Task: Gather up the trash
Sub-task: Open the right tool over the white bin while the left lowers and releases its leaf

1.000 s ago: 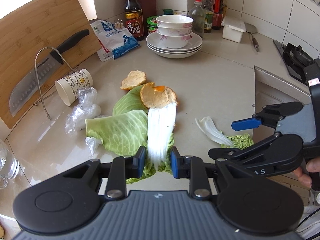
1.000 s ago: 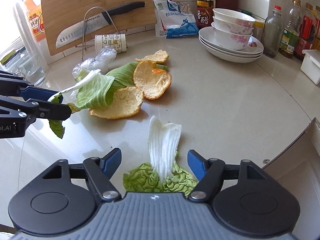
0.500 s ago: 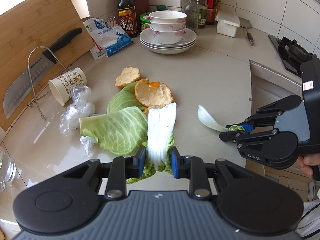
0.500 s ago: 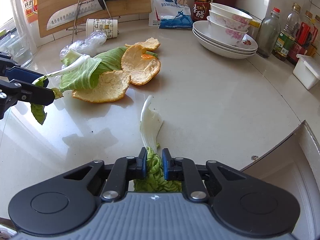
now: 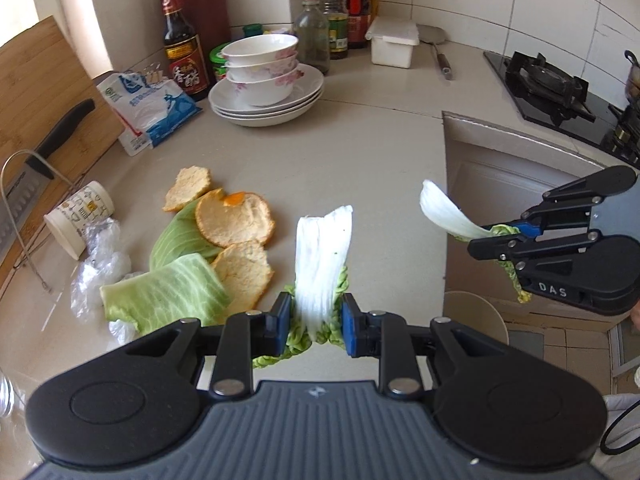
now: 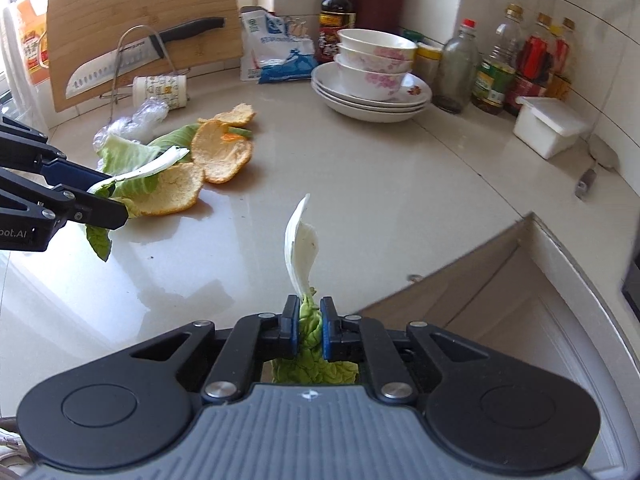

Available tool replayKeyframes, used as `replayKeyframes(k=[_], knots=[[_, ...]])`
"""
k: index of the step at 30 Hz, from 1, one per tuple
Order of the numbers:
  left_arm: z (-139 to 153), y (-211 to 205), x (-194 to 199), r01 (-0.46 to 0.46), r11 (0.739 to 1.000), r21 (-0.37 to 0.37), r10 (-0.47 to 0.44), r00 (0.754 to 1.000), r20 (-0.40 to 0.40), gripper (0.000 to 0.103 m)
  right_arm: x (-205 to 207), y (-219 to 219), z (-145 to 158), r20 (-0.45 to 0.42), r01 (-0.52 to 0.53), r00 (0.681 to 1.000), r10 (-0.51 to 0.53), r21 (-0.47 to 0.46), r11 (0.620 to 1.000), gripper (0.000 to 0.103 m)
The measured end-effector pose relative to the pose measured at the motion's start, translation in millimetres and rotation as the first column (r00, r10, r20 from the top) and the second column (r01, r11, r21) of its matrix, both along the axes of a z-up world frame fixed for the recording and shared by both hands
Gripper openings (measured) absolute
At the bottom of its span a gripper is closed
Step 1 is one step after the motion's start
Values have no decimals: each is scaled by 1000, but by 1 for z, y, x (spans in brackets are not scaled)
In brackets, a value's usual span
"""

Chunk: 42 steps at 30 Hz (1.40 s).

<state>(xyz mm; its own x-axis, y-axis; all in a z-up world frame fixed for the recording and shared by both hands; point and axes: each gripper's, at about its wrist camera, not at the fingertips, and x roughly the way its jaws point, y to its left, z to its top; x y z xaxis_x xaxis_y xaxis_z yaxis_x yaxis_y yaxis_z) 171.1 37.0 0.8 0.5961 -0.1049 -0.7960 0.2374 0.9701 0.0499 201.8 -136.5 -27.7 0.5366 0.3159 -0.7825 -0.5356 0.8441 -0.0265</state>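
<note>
My left gripper (image 5: pixel 316 316) is shut on a napa cabbage leaf (image 5: pixel 324 252), its white stalk pointing forward above the counter. My right gripper (image 6: pixel 310 320) is shut on a second napa leaf (image 6: pixel 302 248), which it holds off the counter near the counter's right edge. In the left wrist view the right gripper (image 5: pixel 492 236) hangs past that edge with its leaf (image 5: pixel 444 212). On the counter lie three orange peels (image 5: pixel 236 220), a green cabbage leaf (image 5: pixel 172 292), crumpled plastic wrap (image 5: pixel 100 264) and a tipped paper cup (image 5: pixel 78 218).
Stacked bowls on plates (image 5: pixel 264 80) stand at the back with bottles (image 5: pixel 182 44) and a white box (image 5: pixel 394 42). A knife (image 6: pixel 140 54) rests on a wire rack against a cutting board (image 6: pixel 132 4). A gas stove (image 5: pixel 548 84) lies far right, beyond the counter edge (image 5: pixel 444 152).
The right gripper shut on the napa leaf and lifted it off the counter toward the right edge. The left gripper carried its leaf rightward, away from the peels.
</note>
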Motion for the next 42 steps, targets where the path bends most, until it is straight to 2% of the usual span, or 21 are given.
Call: replayKeyframes(k=[5,12,13,15,17,19,26,35,42], knots=[[0,-32,7,101,995,-10,-101,995,4,25,-9,-47,-8,-24,128,991,-128,-19,992,13],[0,-74,12,211,977,-17,-211,977,2,25,-6,-97,-54,-115,272,955,-273,-20,962,14],[0,-78,12,222,975,-18,-222,975,1,25,-5,-103,-61,-127,290,948,-291,-25,957,17],[0,-84,13,235,972,-18,-235,972,-2,25,-3,-112,-71,-143,312,939,-311,-22,950,27],[-1,-90,15,246,969,-19,-246,969,-8,25,-1,-119,-77,-154,339,928,-339,-22,940,60],[-3,-95,16,254,967,-16,-254,967,-14,25,-3,-124,-76,-140,356,925,-353,-5,934,74],[-10,-111,22,289,957,-19,-289,957,-26,25,-16,-139,-60,-111,381,921,-375,39,924,102],[-32,-153,31,338,939,-67,-341,939,-42,25,-45,-152,-36,-76,406,912,-403,27,914,103],[-68,-188,34,369,924,-103,-378,921,-98,25,-74,-164,-28,-34,440,897,-441,-28,898,103]])
